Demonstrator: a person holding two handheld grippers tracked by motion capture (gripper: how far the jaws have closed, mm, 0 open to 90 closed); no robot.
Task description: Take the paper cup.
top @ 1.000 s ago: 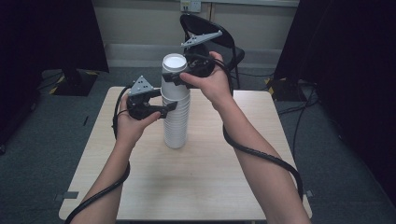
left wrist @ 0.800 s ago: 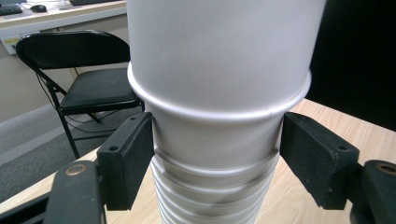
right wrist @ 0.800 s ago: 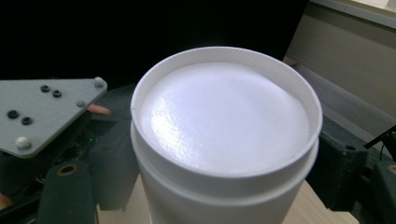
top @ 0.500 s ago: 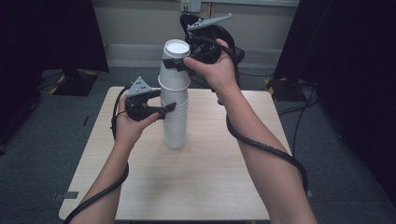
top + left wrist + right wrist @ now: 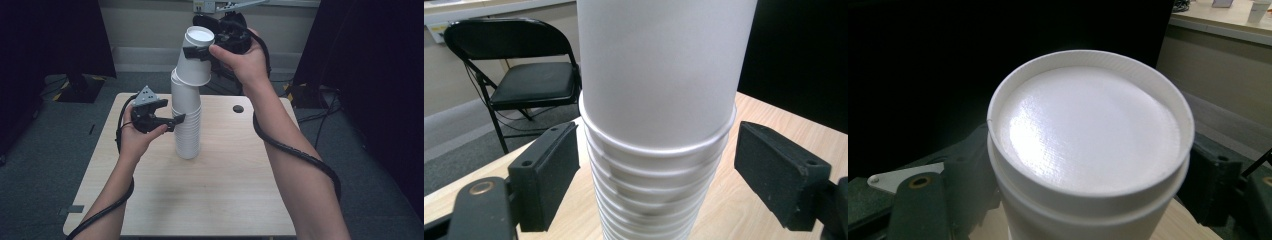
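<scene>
Black right gripper (image 5: 201,51) clenches the upturned top cup (image 5: 196,56), raised and tilted above the stack (image 5: 186,125) mid-surface (image 5: 240,190). Left gripper (image 5: 178,119), just opening, flanks the stack without touching. Right gripper's plate is cut off.

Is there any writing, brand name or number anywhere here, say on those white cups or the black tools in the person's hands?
None can be read.
The stack of cups and the lifted cup: plain white, no print.
The left gripper and right gripper: no legible label.
The wall plate behind the table: too small to read.
</scene>
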